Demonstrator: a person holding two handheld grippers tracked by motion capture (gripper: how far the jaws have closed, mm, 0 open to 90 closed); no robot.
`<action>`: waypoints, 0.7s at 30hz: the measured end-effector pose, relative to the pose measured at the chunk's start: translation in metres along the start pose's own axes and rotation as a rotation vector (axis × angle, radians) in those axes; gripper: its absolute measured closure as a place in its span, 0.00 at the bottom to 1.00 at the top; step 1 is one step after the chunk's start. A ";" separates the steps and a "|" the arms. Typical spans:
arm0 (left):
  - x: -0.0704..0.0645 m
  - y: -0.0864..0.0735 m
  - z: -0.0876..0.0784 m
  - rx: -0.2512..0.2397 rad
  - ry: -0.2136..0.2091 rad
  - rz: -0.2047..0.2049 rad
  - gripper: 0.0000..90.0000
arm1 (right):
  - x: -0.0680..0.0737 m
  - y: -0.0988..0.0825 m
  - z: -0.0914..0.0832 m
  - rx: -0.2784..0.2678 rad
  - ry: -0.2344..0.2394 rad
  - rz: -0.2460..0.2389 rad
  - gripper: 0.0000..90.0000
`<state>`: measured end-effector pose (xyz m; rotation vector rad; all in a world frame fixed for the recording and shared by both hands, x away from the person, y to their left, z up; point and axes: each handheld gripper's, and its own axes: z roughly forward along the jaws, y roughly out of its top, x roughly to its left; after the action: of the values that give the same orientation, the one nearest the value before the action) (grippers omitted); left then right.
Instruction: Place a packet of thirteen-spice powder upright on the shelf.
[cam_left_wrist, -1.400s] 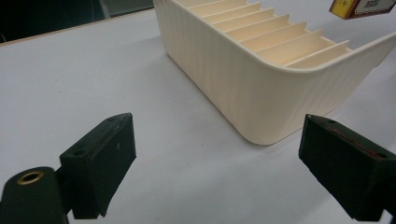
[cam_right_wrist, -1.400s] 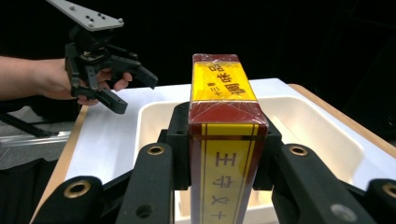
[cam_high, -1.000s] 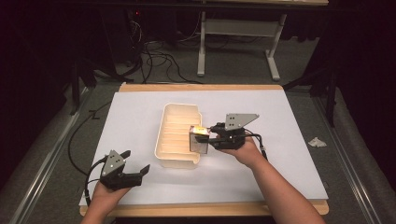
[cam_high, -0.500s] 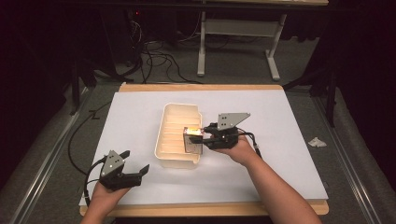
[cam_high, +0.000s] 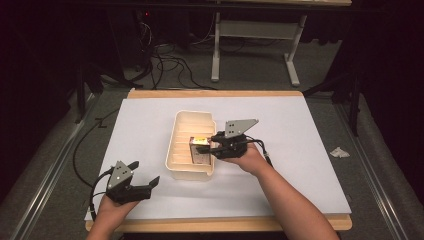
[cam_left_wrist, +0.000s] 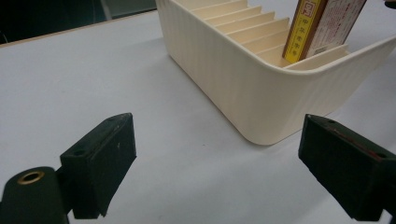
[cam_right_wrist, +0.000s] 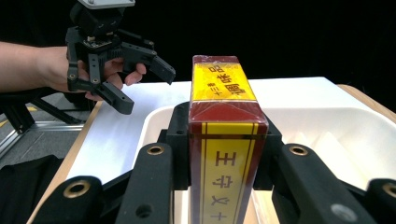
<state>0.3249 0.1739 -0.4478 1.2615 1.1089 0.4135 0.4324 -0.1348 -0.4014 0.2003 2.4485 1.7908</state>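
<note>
Right tongs (cam_high: 212, 148) pinching the red-and-yellow box (cam_high: 199, 150) upright at frame centre, over the near slots of the cream divided tray (cam_high: 180, 137): lower squarely between dividers, keeping the left tongs (cam_high: 145, 186), spread at lower left, clear.

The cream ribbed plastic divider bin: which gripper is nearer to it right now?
Right. The right gripper is over the cream ribbed plastic divider bin, holding a red-and-yellow box in it; the left gripper sits apart near the table's front edge.
</note>
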 end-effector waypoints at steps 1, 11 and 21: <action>0.000 0.000 0.000 0.000 0.000 0.000 0.13 | 0.000 0.000 0.002 0.002 0.000 0.000 0.76; 0.000 0.000 0.000 0.001 -0.002 -0.001 0.13 | -0.001 0.002 0.013 0.006 0.006 -0.010 0.76; 0.000 0.000 0.000 0.004 -0.003 -0.002 0.13 | 0.000 -0.001 0.021 0.015 0.010 -0.004 0.76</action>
<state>0.3250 0.1742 -0.4480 1.2642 1.1089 0.4081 0.4358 -0.1157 -0.4089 0.1876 2.4682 1.7772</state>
